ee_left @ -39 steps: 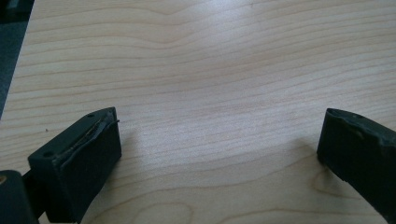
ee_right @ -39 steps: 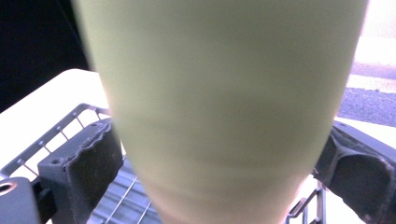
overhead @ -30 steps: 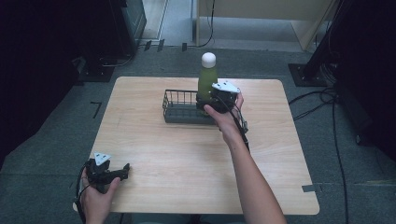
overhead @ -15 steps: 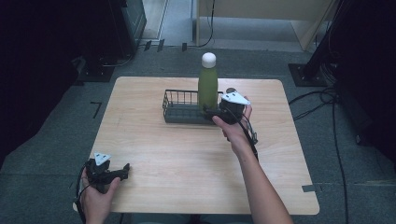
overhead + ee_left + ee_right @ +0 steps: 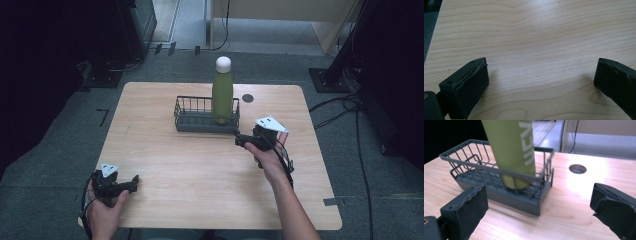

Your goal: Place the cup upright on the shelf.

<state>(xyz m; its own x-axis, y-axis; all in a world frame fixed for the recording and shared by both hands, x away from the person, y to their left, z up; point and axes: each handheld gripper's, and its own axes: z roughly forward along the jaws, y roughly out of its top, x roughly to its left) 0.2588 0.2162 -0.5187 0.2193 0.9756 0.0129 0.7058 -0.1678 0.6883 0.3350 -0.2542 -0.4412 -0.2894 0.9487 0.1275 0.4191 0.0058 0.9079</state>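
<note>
A green bottle [image 5: 222, 95] with a white cap stands upright in the right end of a dark wire basket [image 5: 192, 121] at the table's far middle. The right gripper view has the bottle [image 5: 511, 150] and the basket [image 5: 499, 192] close ahead. My right gripper [image 5: 241, 139] [image 5: 539, 205] is open and empty, just right of and in front of the basket. My left gripper [image 5: 131, 183] [image 5: 541, 77] rests open at the table's near left corner over bare wood.
The wooden table [image 5: 200, 170] has a round cable hole [image 5: 247, 98] [image 5: 577, 168] behind the basket's right end. Dark equipment and cables surround the table on the grey floor. A black stand base [image 5: 327, 80] lies at the far right.
My right gripper has let go of the bottle and drawn back toward me and to the right. The bottle stays standing in the basket. The left gripper has not moved.
</note>
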